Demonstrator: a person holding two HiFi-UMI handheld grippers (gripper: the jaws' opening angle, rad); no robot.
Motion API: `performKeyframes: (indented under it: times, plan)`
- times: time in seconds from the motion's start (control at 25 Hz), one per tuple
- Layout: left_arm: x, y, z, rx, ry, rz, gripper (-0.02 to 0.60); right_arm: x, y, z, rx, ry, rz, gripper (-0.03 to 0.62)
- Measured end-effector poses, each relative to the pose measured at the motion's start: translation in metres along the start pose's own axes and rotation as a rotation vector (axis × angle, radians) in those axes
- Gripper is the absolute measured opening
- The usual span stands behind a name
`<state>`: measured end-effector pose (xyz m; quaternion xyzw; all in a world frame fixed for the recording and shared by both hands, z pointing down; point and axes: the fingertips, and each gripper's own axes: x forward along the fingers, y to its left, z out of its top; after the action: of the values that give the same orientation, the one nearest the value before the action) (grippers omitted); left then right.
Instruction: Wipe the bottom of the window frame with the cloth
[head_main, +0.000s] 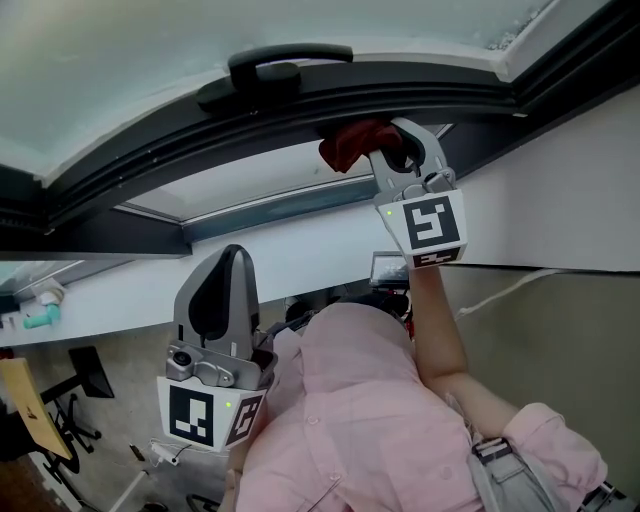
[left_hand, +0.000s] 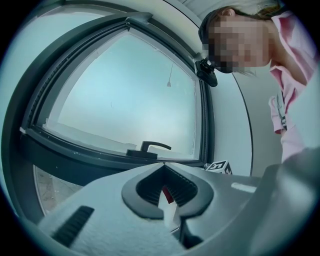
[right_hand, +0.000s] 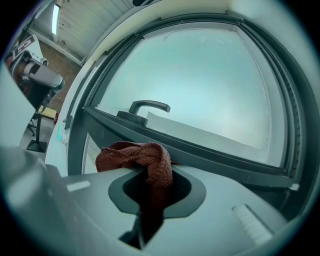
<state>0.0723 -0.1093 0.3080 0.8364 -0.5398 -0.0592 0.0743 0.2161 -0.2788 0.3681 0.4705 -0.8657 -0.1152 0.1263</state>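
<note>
The cloth (right_hand: 136, 156) is rust-red with a coarse ribbed weave, bunched into a soft lump. The right gripper (right_hand: 150, 174) has its smooth grey jaws clamped on it. One fold runs down between the dark ridged pads and the rest is heaped over the jaw tips. In the head view the right gripper (head_main: 396, 152) is raised, and the cloth (head_main: 352, 143) is pressed against the bottom rail of the frame (head_main: 150, 168), just below and to the right of the handle (head_main: 272, 70). The frame is dark grey, smooth and stepped in ridges. The handle is a black lever on a flat base. The glass (right_hand: 200, 75) is pale and milky. The left gripper (head_main: 232, 262) hangs lower, well apart from the frame, near the person's pink shirt (head_main: 370, 420). Its jaws are together with nothing between them.
</note>
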Motion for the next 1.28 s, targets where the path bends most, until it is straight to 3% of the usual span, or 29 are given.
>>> performKeyframes:
  times: [0.72, 1.28]
  plan:
    - [0.014, -0.008, -0.002, 0.003, 0.015, -0.050, 0.000, -0.027, -0.078, -0.032, 0.070, 0.070, -0.213, 0.052]
    - [0.023, -0.005, -0.005, 0.005, 0.025, -0.046, 0.000, -0.045, -0.124, -0.051, 0.146, 0.088, -0.343, 0.054]
